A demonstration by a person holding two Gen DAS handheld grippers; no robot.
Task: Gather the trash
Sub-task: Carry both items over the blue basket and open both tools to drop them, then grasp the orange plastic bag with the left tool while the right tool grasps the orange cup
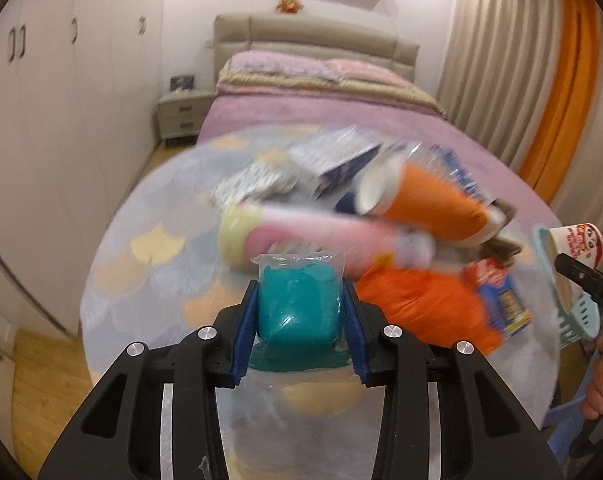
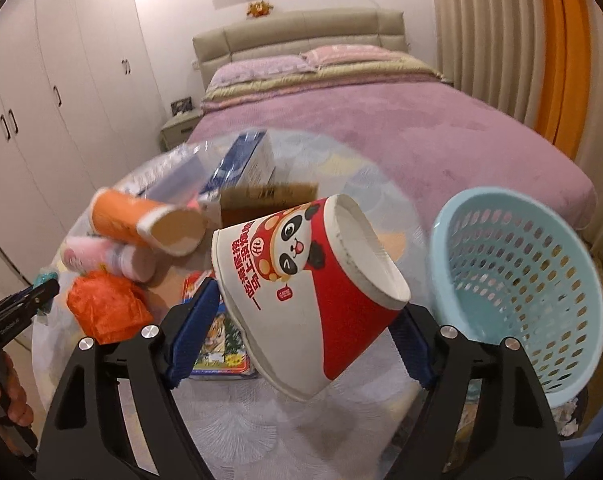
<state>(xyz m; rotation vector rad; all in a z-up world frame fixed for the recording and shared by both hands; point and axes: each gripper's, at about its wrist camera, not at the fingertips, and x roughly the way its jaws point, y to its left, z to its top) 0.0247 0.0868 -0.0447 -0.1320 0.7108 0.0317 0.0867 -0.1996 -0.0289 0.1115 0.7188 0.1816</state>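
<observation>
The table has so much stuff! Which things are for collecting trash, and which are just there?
For the job: teal packet in left gripper, panda cup in right gripper, blue basket, orange bag.

Just there: bed, wardrobe, curtains.

Black tongs (image 1: 301,320), blue ribbed pads (image 1: 247,332), silver screws.

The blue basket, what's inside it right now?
The blue basket looks empty as far as its perforated wall and bottom show. Its near wall covers the lowest part, so something small there could go unseen.
</observation>
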